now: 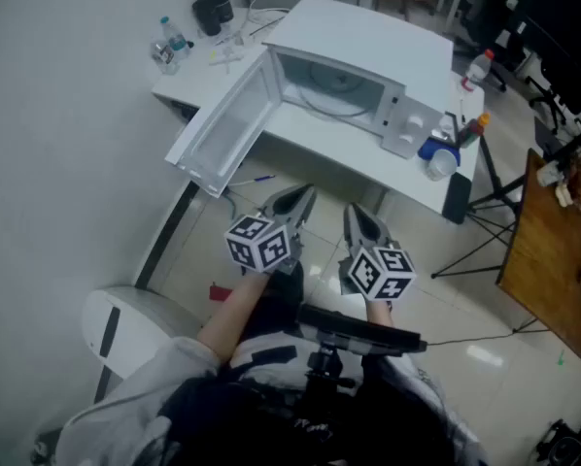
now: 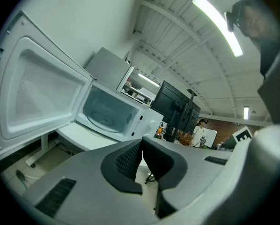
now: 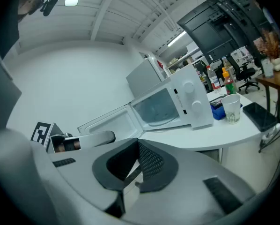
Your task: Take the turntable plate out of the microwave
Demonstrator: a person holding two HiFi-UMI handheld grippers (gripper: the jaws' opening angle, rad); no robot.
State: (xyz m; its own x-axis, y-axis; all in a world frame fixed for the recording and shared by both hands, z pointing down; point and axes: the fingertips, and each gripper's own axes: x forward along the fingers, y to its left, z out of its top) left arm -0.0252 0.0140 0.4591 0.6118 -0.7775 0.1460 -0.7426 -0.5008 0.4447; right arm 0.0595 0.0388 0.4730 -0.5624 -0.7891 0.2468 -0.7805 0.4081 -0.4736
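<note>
**Q:** So, head view first: why are both grippers held so low in the frame?

**A:** Probably because nothing has been reached for yet. The left gripper (image 1: 295,202) and right gripper (image 1: 360,223) are held side by side at lower centre, well short of the table (image 1: 305,142), and both sets of jaws are closed on nothing. At upper centre the microwave (image 1: 368,56) is seen with its door (image 1: 227,129) swung wide to the left. The turntable plate (image 1: 334,90) is thus exposed, lying flat inside the cavity.

**Q:** And the left gripper view?

**A:** The pads are pressed together, empty. The plate is glimpsed inside the cavity at centre left, but its edge can hardly be made out.

**Q:** Right gripper view?

**A:** Same story, jaws shut with nothing between them. The cavity is caught at an angle near centre and the plate shows only faintly. A cup (image 3: 231,108) is seen beside the microwave on the right, and the table's far end is cut off.
</note>
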